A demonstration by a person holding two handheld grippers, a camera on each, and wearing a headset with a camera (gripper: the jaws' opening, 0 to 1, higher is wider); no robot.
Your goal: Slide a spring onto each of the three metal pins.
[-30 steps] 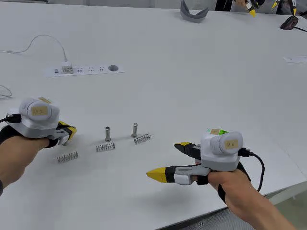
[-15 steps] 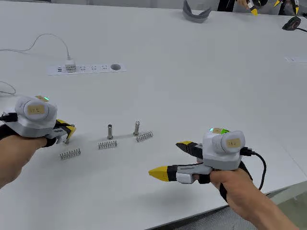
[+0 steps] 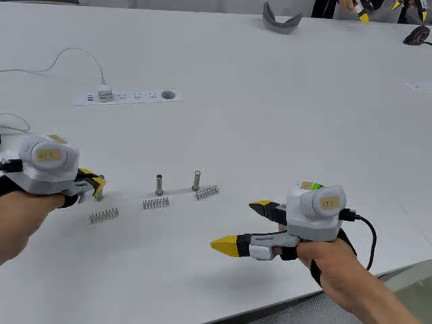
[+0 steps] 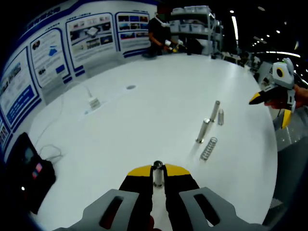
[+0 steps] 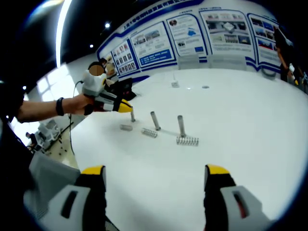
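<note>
My left gripper (image 3: 94, 187) is shut on a short metal pin (image 3: 100, 191), held upright with its foot at or just above the table; the pin's head (image 4: 157, 169) shows between the yellow tips. Two more pins (image 3: 159, 184) (image 3: 196, 179) stand upright to its right. Three springs lie flat in front of them: one (image 3: 103, 215) near the left gripper, one (image 3: 156, 202) by the middle pin, one (image 3: 207, 192) by the right pin. My right gripper (image 3: 243, 226) hovers open and empty, nearer me and to the right of the parts. In the right gripper view the pins (image 5: 154, 120) (image 5: 181, 126) and a spring (image 5: 187, 140) lie ahead.
A white power strip (image 3: 128, 97) with a plugged cable (image 3: 67, 55) lies at the back left. A grey curved object (image 3: 282, 20) sits at the far edge. The table's front edge (image 3: 398, 270) runs close behind the right hand. Bare white table surrounds the parts.
The head camera has shifted a little. The grippers, pins and springs keep about the same places relative to each other.
</note>
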